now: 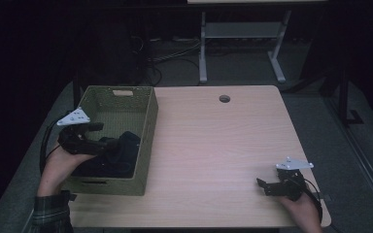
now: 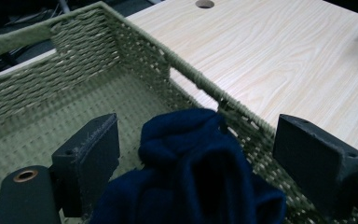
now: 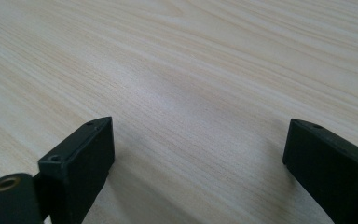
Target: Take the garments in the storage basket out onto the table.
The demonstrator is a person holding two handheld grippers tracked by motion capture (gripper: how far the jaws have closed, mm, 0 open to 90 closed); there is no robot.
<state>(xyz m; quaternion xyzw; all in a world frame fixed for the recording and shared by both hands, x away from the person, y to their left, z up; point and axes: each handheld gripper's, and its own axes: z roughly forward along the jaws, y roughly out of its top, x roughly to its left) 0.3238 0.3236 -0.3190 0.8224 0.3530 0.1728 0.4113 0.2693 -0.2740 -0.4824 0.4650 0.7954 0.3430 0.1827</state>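
Filling the left of the high view, the woven basket is seen holding the navy cloth, framed by the wide-open left gripper. A snag on the rim could happen; the right gripper is kept wide, idle, lower right.

Pale wooden table, round cable hole; green woven basket at left edge

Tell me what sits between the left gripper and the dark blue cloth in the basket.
Nothing visible. The left gripper hangs open inside the woven basket, and the dark blue cloth already lies between its jaws.
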